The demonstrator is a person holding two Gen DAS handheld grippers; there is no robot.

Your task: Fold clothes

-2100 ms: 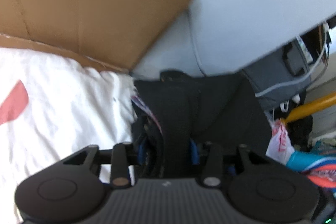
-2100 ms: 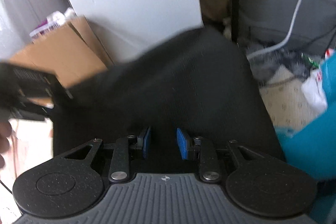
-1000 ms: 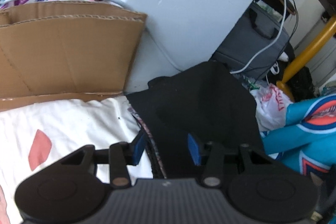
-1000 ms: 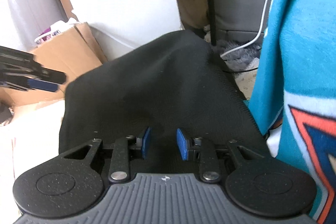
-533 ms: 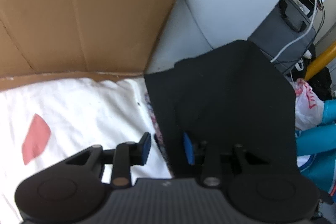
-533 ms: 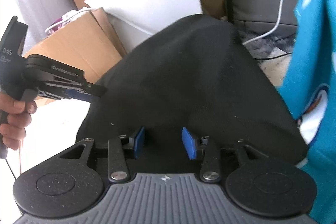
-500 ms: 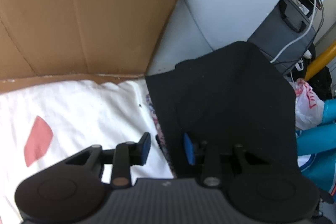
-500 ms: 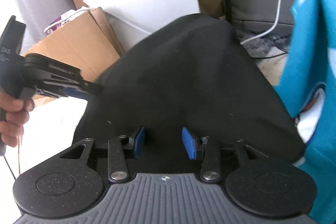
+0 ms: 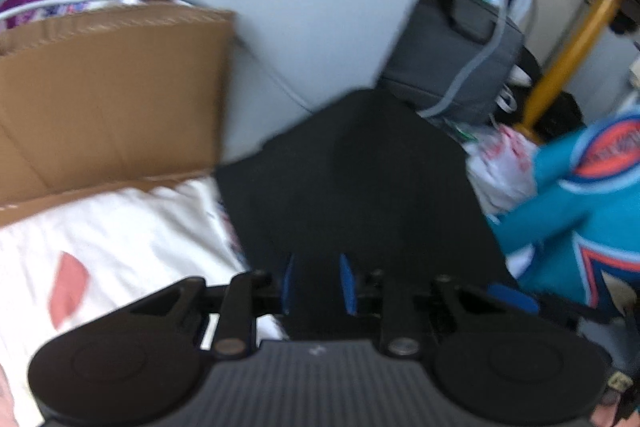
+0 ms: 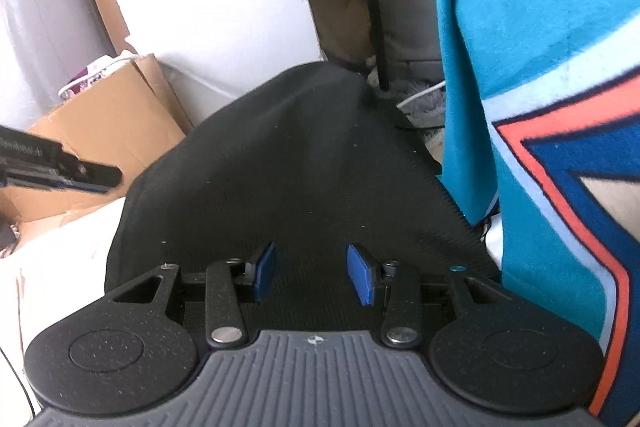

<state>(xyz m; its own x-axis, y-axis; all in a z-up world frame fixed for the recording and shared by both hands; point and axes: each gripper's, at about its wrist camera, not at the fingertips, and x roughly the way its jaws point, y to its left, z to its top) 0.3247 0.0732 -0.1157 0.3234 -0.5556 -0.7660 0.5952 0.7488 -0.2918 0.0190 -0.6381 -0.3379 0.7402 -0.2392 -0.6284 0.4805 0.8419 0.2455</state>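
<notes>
The black garment (image 9: 352,195) fills the middle of both wrist views, its long axis running from the lower centre up toward the white wall. The left gripper (image 9: 318,287) is closing, its fingers astride the garment's near edge; whether they pinch it yet is blurred. The right gripper (image 10: 312,273) hangs with fingers apart over the cloth, gripping nothing. A teal jersey (image 10: 540,87) blocks the right.

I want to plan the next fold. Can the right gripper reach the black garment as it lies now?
Probably yes. The right gripper stands open just over the black garment, with nothing between them. The teal jersey hangs beside it, not across the way.
</notes>
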